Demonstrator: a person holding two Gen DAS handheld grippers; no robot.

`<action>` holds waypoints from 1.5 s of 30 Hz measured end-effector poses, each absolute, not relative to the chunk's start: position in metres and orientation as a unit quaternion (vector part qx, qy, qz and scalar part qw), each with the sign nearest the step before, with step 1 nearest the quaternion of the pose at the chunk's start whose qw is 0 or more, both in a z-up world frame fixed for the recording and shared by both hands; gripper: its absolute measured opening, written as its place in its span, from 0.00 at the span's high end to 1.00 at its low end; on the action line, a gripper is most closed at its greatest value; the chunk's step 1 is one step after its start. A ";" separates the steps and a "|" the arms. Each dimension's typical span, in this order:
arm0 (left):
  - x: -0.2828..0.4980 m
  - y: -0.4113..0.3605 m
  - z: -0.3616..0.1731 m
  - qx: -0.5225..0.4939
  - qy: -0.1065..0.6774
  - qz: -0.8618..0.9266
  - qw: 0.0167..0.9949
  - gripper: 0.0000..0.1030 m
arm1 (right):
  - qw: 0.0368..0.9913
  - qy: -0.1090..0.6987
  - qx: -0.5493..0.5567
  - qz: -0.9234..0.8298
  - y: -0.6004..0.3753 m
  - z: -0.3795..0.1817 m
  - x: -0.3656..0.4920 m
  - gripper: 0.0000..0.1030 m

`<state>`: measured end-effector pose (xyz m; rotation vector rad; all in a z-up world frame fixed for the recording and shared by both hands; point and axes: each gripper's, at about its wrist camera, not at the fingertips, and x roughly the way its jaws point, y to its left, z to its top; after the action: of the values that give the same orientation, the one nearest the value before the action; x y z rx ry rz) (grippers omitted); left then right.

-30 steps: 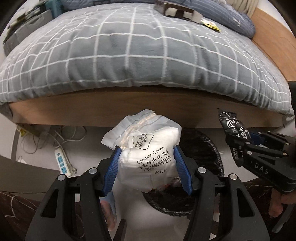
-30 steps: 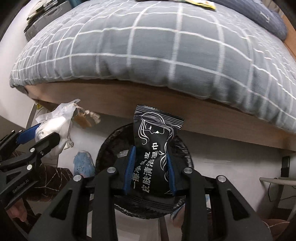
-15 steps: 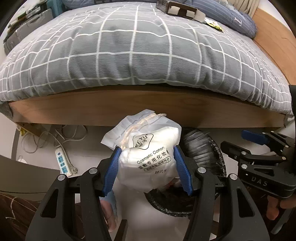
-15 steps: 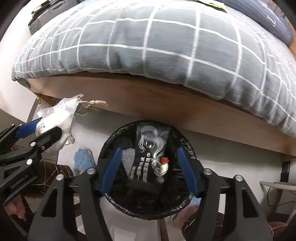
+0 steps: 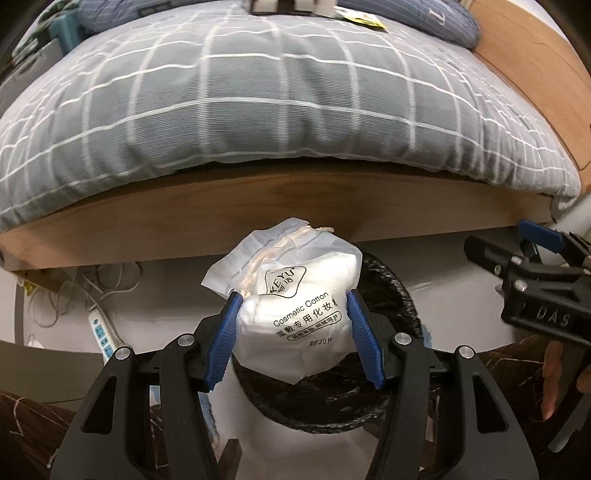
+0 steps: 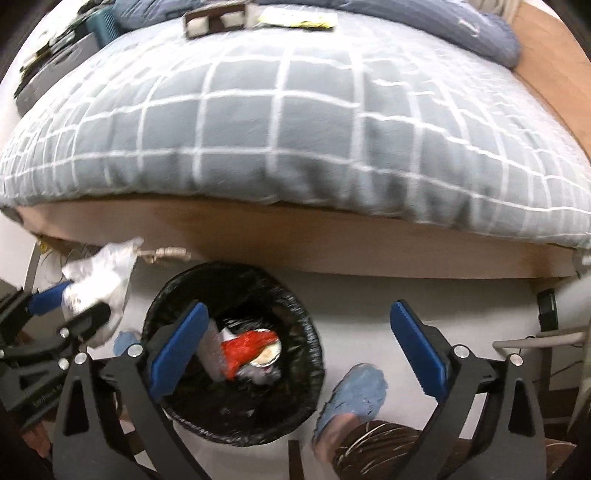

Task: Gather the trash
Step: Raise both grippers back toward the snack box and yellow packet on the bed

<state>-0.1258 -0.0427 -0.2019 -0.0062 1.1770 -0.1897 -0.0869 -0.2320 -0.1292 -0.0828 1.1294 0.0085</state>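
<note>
My left gripper (image 5: 291, 306) is shut on a white cosmetic cotton bag (image 5: 295, 295) with a drawstring and holds it above the black-lined trash bin (image 5: 399, 295). The bag also shows at the left of the right wrist view (image 6: 98, 284). My right gripper (image 6: 295, 325) is open and empty, just right of the bin (image 6: 232, 350). The bin holds a red wrapper (image 6: 247, 347) and other scraps. The right gripper shows at the right edge of the left wrist view (image 5: 524, 254).
A bed with a grey checked duvet (image 5: 277, 92) and a wooden frame (image 5: 258, 206) stands right behind the bin. A power strip (image 5: 101, 332) and cables lie on the floor at left. My blue slipper (image 6: 354, 391) is beside the bin. More items lie on the bed (image 6: 214, 18).
The right gripper opened and dropped the black wet-wipe packet into the bin, then moved right. The left gripper carried the cotton bag rightward over the bin.
</note>
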 end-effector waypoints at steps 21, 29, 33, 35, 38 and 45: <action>-0.123 -0.081 -0.184 0.043 0.524 -0.091 0.846 0.11 | 0.865 0.499 -0.033 -0.027 -0.260 -0.107 -0.082 0.08; -0.112 -0.069 -0.153 0.045 0.490 -0.069 0.868 0.06 | 0.885 0.464 -0.035 -0.021 -0.253 -0.079 -0.077 0.08; -0.105 -0.059 -0.138 0.028 0.476 -0.063 0.877 0.06 | 0.896 0.442 -0.041 -0.014 -0.244 -0.062 -0.074 0.08; -0.102 -0.053 -0.131 0.026 0.468 -0.059 0.881 0.06 | 0.900 0.433 -0.042 -0.012 -0.240 -0.054 -0.071 0.08; -0.095 -0.047 -0.124 0.018 0.461 -0.053 0.886 0.06 | 0.906 0.421 -0.043 -0.012 -0.235 -0.046 -0.067 0.08; -0.072 -0.035 -0.109 0.000 0.444 -0.043 0.895 0.06 | 0.913 0.406 -0.042 -0.014 -0.228 -0.035 -0.050 0.08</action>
<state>-0.0724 -0.0348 -0.1087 0.0009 0.9202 -0.0882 -0.0497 -0.2277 -0.0355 -0.0858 0.8355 -0.0280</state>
